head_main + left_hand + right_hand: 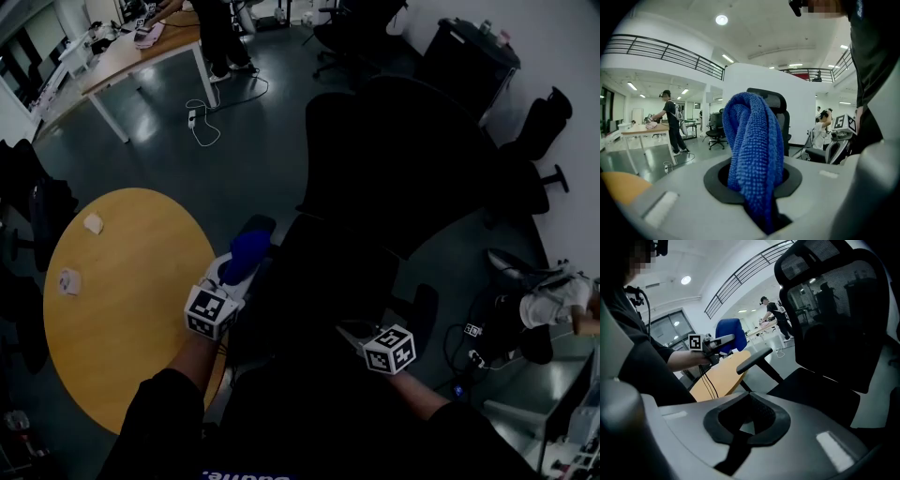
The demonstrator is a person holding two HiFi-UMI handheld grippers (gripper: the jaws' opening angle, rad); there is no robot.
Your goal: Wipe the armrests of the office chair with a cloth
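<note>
A black office chair point(394, 159) stands before me, its seat point(820, 390) and mesh back point(834, 301) filling the right gripper view. My left gripper point(239, 269) is shut on a blue cloth point(250, 247), held at the chair's left armrest point(267, 225). From the left gripper's own jaws point(757, 187) the blue cloth point(754, 150) sticks up in a thick fold. In the right gripper view the blue cloth point(729, 333) sits at the near end of the left armrest point(754, 359). My right gripper point(349, 328) hovers beside the right armrest point(420, 314), shut and holding nothing point(747, 420).
A round yellow table point(122, 309) stands close on the left with two small white items point(70, 281). Other black chairs point(539, 141) stand at the right. A desk point(131, 56) with a standing person is far left. Cables point(202, 122) lie on the floor.
</note>
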